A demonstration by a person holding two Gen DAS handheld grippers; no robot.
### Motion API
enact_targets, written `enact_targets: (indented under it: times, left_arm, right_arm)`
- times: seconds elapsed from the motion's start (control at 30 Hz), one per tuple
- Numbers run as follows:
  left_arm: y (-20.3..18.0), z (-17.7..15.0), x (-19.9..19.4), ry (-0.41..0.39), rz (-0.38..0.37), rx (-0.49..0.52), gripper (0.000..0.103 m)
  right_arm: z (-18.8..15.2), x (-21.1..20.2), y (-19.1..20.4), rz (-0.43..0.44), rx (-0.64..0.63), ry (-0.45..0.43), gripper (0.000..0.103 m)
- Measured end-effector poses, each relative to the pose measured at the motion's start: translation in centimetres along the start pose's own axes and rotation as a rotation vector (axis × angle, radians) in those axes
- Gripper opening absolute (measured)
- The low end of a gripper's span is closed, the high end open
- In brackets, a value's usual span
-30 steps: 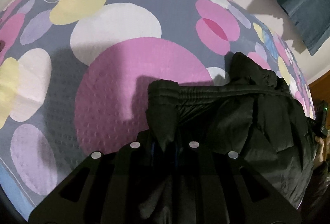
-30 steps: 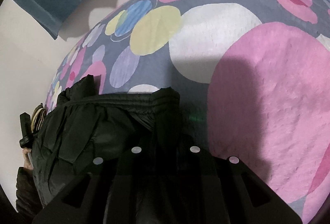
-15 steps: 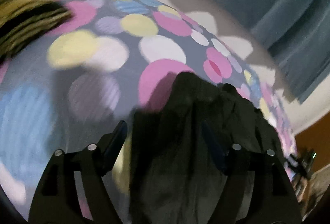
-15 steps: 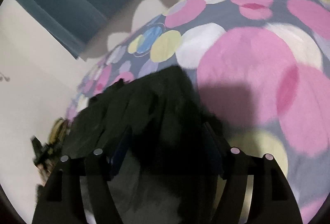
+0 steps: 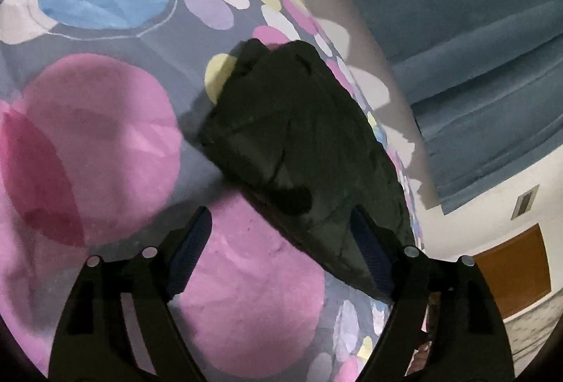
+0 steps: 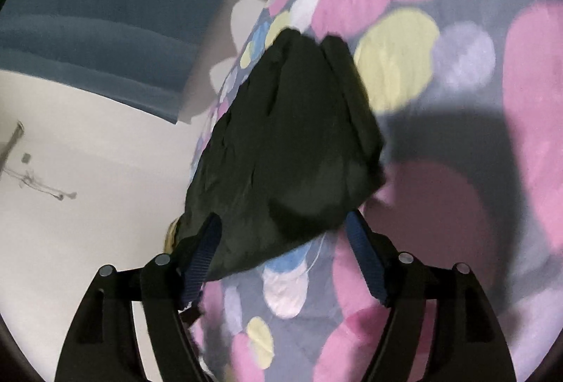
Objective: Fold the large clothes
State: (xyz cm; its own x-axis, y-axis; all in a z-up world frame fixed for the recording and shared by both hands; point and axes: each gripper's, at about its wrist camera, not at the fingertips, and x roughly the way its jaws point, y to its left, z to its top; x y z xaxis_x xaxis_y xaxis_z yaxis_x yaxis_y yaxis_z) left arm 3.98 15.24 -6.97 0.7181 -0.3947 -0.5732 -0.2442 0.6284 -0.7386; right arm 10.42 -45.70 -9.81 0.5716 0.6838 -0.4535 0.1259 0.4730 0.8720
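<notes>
Black quilted jacket (image 5: 302,149) folded into a compact bundle on the bed's spotted bedspread (image 5: 91,142), near the bed edge by the wall. Left gripper (image 5: 281,251) spread wide, empty — bundle just ahead and slightly right. Right gripper (image 6: 285,251) also spread, empty — same jacket (image 6: 288,142) ahead, slightly left. Long axis running away from both grippers, narrower end pointing to the far side. Neither gripper clearly nearer.

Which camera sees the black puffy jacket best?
The left wrist view: the black jacket lies sharp on the spotted bedspread, its quilted seams showing. The right wrist view shows the jacket too, but blurred, and a gripper finger covers its near edge.
</notes>
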Motion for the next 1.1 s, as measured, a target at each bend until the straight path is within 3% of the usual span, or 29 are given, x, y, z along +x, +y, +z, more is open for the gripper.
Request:
enact_targets:
  times: [0.17,0.57,0.63,0.67,0.7,0.8,0.93,1.1]
  left_arm:
    - [0.2,0.2,1.7,0.010,0.005,-0.037,0.081]
    - [-0.3,2.2,4.7,0.009,-0.002,-0.038,0.080]
    - [-0.5,2.4,5.1,0.003,0.017,-0.022,0.068]
    - [-0.4,2.4,5.2,0.005,0.020,-0.020,0.062]
    - [-0.2,2.4,5.3,0.015,0.010,-0.026,0.049]
    - [0.0,1.9,5.1,0.034,-0.010,-0.034,0.032]
    - [-0.8,1.5,4.3,0.018,0.003,-0.004,0.024]
    - [-1.2,0.7,3.3,0.017,0.016,0.006,0.022]
  right_arm:
    - [-0.3,2.3,-0.3,-0.027,0.014,0.017,0.073]
    - [2.1,4.5,0.2,-0.060,0.008,-0.125,0.072]
    - [2.2,4.8,0.2,-0.085,-0.010,-0.122,0.063]
    - [2.3,4.9,0.0,-0.111,-0.016,-0.118,0.052]
    - [2.2,4.9,-0.2,-0.113,-0.018,-0.116,0.044]
    - [2.3,5.0,-0.8,-0.096,-0.010,-0.112,0.033]
    - [2.2,4.4,-0.7,-0.065,-0.008,-0.117,0.025]
    - [1.8,3.5,-0.6,-0.059,-0.022,-0.113,0.023]
